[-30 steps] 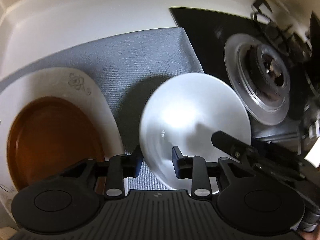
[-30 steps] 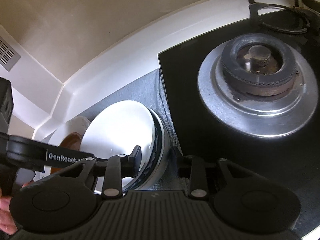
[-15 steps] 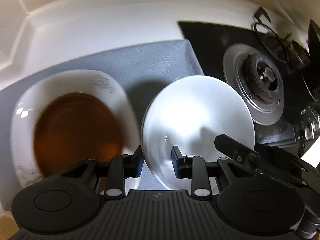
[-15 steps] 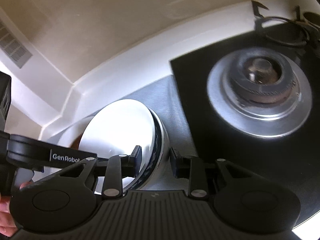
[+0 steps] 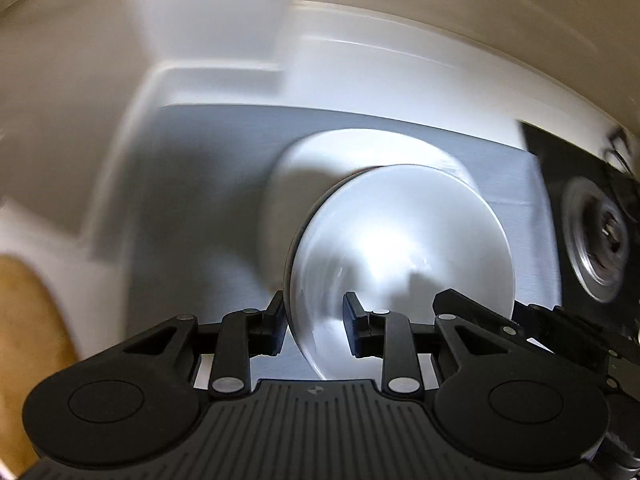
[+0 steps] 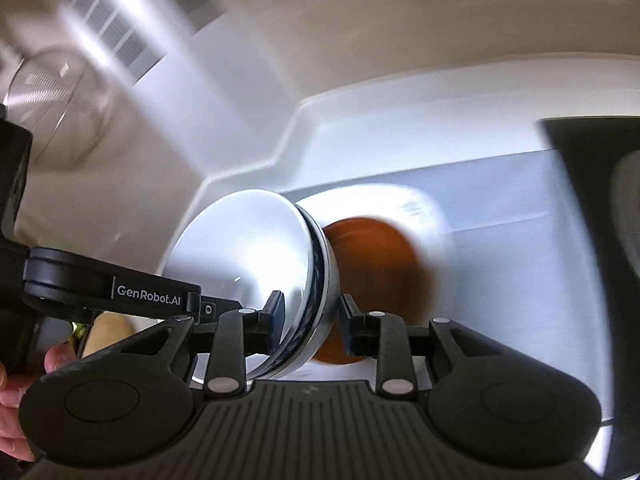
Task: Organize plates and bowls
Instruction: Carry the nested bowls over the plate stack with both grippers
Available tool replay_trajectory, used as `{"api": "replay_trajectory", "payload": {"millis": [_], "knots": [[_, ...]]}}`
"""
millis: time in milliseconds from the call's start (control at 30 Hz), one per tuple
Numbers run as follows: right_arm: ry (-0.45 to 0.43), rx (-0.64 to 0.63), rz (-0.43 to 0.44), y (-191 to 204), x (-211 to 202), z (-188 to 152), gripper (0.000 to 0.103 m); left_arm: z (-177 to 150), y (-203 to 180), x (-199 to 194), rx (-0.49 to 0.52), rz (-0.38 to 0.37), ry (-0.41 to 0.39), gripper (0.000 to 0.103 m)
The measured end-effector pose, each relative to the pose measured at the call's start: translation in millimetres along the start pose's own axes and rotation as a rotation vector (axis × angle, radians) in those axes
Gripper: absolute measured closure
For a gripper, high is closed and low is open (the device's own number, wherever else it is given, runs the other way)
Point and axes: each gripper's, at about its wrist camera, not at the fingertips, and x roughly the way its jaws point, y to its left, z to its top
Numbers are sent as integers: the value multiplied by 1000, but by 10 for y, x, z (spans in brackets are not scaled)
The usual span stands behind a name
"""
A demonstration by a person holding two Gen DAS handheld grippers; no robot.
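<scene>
Both grippers hold one white bowl by opposite sides of its rim; its outside has a dark blue pattern. My left gripper is shut on the near rim. My right gripper is shut on the other side of the rim. The bowl hangs above a white plate that carries a brown dish, on a grey mat. In the left wrist view the bowl hides the brown dish.
A black gas stove with a round burner lies to the right of the mat. A white counter backsplash runs behind. A vent grille and a round metal object are up left. A tan surface shows far left.
Both grippers have carried the bowl left, from beside the stove to over the white plate with the brown dish. The views are blurred from the motion.
</scene>
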Motion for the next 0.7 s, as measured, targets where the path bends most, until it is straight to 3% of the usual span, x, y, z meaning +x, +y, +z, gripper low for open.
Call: {"api": "replay_trajectory", "payload": {"millis": [400,567,700], "knots": [[108,-215,188,1313,307,63,72,-398,1319,-652,-232,24,2,71],[114,-260,213,1581,315,25,73,-540,1537,-810,-237,19,-22,72],[146,-263,191,1590,343,-80,73,-676,1549,-691,-227,-10,-12,71]]}}
